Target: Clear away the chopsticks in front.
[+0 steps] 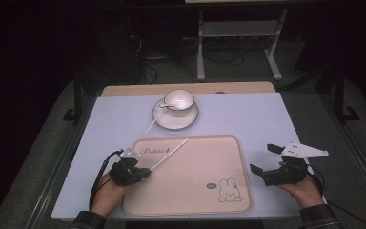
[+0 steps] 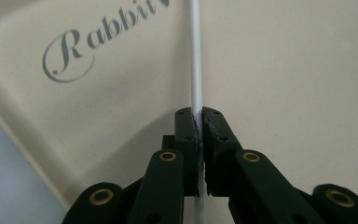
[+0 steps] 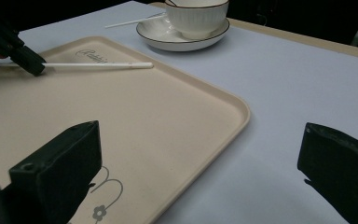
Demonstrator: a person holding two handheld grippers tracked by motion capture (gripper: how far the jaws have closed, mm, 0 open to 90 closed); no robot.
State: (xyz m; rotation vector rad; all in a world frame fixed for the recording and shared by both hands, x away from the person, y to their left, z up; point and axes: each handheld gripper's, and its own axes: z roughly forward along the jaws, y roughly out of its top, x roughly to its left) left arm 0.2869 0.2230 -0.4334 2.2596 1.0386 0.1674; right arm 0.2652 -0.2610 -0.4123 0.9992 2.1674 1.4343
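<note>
**White stick held over tray – left fingers clamped, right fingers apart**

The thin white stick (image 1: pixel 169 152) is pinched near its lower end by the left gripper (image 1: pixel 145 171), whose fingers (image 2: pixel 186 135) are closed tight on it. The stick slants across the upper left part of the beige tray (image 1: pixel 190 200), above the "Rabbit" lettering. The right gripper (image 1: pixel 263 160) sits just beside the tray's right edge – fingers (image 3: pixel 56 172) spread wide, gripping nothing. Farther back on the surface (image 1: pixel 248 114) stands a cup (image 1: pixel 179 100) on a saucer (image 1: pixel 187 120).
</note>
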